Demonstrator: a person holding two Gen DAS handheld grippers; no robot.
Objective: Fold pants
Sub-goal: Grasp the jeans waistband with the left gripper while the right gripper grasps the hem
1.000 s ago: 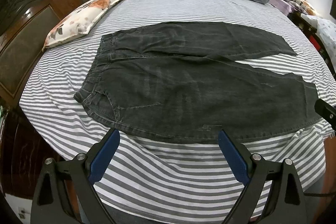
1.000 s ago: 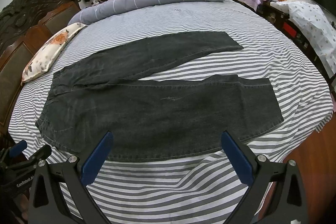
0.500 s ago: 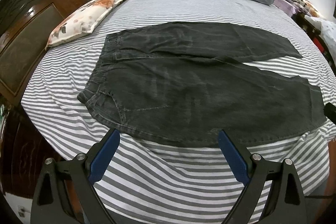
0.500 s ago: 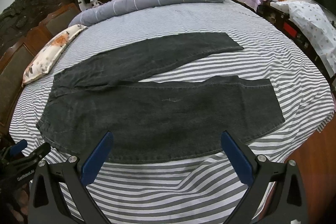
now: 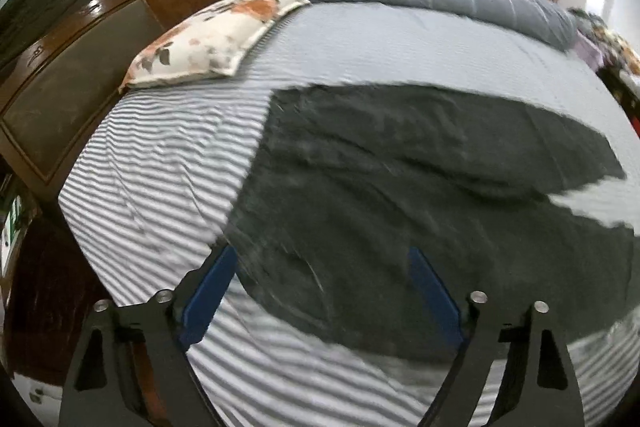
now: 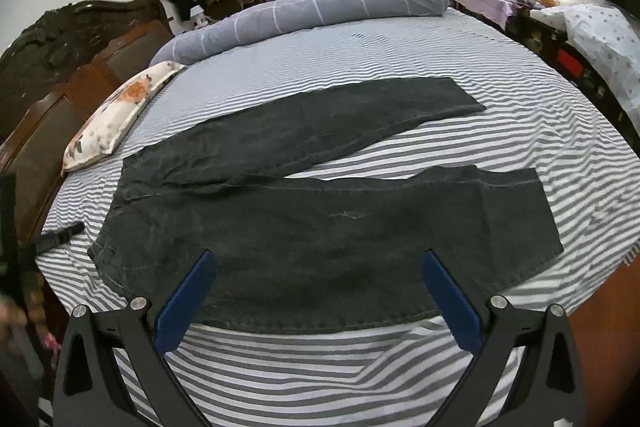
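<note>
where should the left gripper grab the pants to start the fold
Grip the near waistband corner of the pants, coming from the headboard side, low along the sheet. The pants lie flat with legs spread, and that corner's edge is free. The left gripper, jaws closing, hovers there already.

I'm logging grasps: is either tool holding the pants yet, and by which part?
Nothing is held. The left tool, jaws closing, sits over the waist end of the pants without pinching it; the right tool is open.
</note>
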